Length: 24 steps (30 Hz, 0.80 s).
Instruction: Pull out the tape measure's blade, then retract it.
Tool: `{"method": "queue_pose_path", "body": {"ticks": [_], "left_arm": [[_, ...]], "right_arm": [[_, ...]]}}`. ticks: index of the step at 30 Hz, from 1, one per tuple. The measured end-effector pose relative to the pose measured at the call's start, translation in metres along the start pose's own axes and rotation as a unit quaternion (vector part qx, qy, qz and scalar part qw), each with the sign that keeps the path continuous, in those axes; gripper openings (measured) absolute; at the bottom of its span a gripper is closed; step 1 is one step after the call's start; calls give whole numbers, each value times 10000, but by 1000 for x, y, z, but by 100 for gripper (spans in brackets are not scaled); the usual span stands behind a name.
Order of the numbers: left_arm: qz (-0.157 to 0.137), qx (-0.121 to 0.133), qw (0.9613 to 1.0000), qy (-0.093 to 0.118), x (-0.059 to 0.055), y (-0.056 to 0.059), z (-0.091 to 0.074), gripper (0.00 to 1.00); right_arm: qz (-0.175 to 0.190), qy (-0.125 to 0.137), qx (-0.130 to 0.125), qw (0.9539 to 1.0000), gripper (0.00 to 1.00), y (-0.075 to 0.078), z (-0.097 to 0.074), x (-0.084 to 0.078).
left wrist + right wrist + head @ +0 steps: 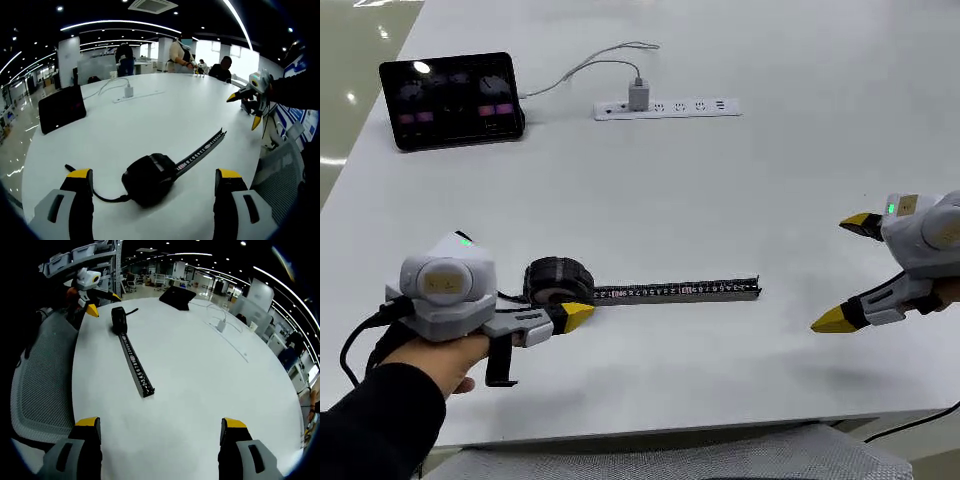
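Blade (675, 291) is lying pulled out across the surface (720, 180) from the tape measure case (558, 281) at lower left, so you are probably moving into retraction; the left gripper (153, 174) and right gripper (848, 271) are both holding their jaws wide on nothing, and the case is likely needing a grip first.

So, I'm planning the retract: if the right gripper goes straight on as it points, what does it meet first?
Likely the free end of the tape measure's blade, slightly left of its line; otherwise bare table.

white table (740, 190) w/ tape measure (558, 282), blade (680, 291) out, tablet (450, 100), pwr strip (665, 107).
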<state>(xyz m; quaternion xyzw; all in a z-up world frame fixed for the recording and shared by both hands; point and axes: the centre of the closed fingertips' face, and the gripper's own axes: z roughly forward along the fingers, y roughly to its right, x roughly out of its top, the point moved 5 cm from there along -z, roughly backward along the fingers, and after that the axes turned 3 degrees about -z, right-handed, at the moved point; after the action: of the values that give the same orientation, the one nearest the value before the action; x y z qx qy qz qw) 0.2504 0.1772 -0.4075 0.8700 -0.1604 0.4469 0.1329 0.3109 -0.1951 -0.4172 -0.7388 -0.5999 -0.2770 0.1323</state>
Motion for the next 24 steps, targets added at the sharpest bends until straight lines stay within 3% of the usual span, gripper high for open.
{"method": "queue_pose_path", "body": {"ticks": [11, 15, 17, 20, 24], "left_arm": [[-193, 67, 9996, 179, 5, 21, 20, 99], [-353, 327, 9985, 249, 3, 21, 29, 99], [-448, 314, 9982, 248, 2, 24, 31, 99], [-407, 446, 9980, 203, -3, 24, 33, 99], [-458, 621, 9964, 357, -2, 23, 34, 99]], "right_arm": [[-247, -51, 363, 9990, 99, 4, 25, 15], [-390, -109, 519, 9978, 99, 2, 37, 22], [-448, -143, 570, 9973, 99, 1, 41, 24], [-470, -183, 651, 9966, 99, 0, 48, 28], [-497, -223, 727, 9959, 99, -2, 55, 30]]}}
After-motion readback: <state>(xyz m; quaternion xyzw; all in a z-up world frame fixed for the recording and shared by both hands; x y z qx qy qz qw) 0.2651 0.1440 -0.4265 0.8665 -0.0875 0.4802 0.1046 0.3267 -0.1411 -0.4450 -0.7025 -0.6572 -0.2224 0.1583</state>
